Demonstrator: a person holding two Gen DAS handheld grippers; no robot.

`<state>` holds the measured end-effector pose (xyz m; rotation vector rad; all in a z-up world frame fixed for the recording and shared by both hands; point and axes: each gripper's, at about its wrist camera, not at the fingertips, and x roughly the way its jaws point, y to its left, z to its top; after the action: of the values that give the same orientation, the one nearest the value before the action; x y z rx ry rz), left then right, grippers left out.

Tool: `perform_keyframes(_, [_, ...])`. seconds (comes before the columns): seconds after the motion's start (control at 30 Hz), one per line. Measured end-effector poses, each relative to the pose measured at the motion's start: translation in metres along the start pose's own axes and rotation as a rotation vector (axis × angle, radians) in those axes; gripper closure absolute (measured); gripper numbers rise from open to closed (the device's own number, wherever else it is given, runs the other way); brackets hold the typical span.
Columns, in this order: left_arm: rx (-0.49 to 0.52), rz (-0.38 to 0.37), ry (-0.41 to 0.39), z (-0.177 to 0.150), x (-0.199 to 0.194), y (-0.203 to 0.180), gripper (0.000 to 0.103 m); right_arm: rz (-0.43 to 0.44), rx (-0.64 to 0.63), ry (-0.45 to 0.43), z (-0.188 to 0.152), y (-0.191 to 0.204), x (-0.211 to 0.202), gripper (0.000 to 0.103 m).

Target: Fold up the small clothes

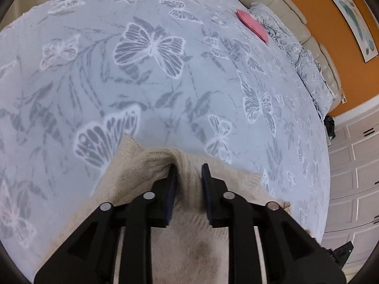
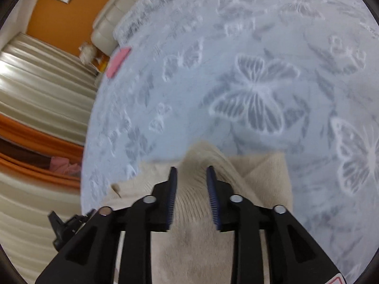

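A cream knitted garment (image 1: 146, 165) lies on a pale blue bedspread with a butterfly print (image 1: 151, 71). My left gripper (image 1: 189, 169) has a bunched ridge of the knit between its fingers and is closed on it, the fabric lifted around the left finger. In the right wrist view the same cream garment (image 2: 267, 172) is raised in a fold between the fingers of my right gripper (image 2: 191, 171), which is closed on it. The rest of the garment runs under both grippers and is hidden.
A folded pink cloth (image 1: 253, 24) lies near the bed's far edge by rumpled bedding (image 1: 305, 68) and a cream headboard (image 1: 291, 7). The pink cloth also shows in the right wrist view (image 2: 117, 61). Striped curtains (image 2: 42, 90) hang left. White cabinet doors (image 1: 355, 170) stand right.
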<state>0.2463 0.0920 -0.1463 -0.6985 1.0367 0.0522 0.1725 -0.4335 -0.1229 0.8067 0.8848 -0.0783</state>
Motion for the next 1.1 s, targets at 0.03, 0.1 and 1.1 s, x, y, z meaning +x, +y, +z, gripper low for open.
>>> perform_keyframes(0.03, [0.003,-0.016,-0.021,-0.001,-0.008,0.004,0.063,0.021,-0.002,-0.047,0.000,-0.001,-0.015,0.060])
perform_keyframes(0.1, [0.024,-0.005,-0.113,-0.004,-0.035,0.005,0.042,0.038,-0.014,-0.139,-0.008,-0.002,-0.042,0.056])
perform_keyframes(1.1, [0.323,0.007,-0.164,-0.045,-0.010,-0.012,0.035,-0.162,-0.210,-0.023,-0.019,-0.045,-0.031,0.052])
